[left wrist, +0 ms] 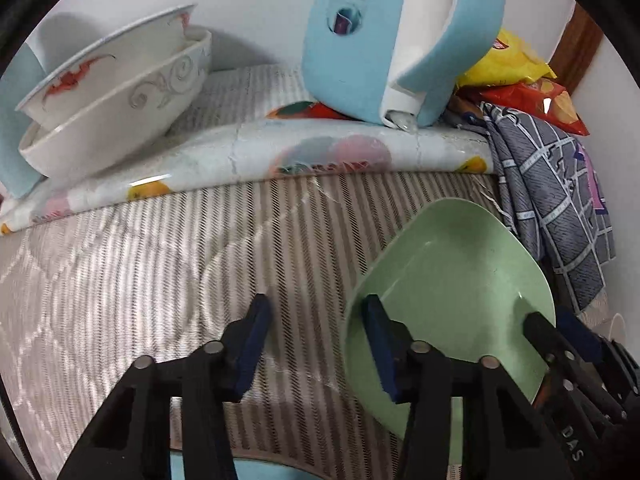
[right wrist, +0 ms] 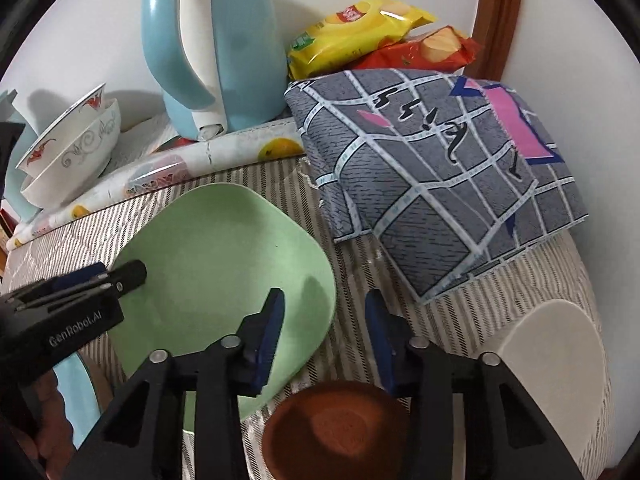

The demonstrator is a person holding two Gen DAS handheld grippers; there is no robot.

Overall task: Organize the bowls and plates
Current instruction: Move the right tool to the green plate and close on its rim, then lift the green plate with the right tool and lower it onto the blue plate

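A pale green square plate (left wrist: 460,272) (right wrist: 224,248) lies on the striped cloth. In the left wrist view my left gripper (left wrist: 318,344) straddles the plate's left rim, one finger inside the plate and one outside on the cloth, with gaps on both sides, so it is open. My right gripper (right wrist: 326,332) straddles the opposite rim the same way, left finger over the plate, right finger over the cloth, open. Each gripper also shows in the other's view: right gripper (left wrist: 560,332), left gripper (right wrist: 116,272). Two white patterned bowls (left wrist: 112,92) (right wrist: 72,148) sit nested at the back left.
A blue and white kettle (left wrist: 380,40) stands at the back on a rolled floral mat (left wrist: 280,156). A folded grey cloth (right wrist: 440,184) and snack packets (right wrist: 360,28) lie back right. Close by are a brown bowl (right wrist: 336,428), a cream plate (right wrist: 556,368) and a light blue plate (right wrist: 76,396).
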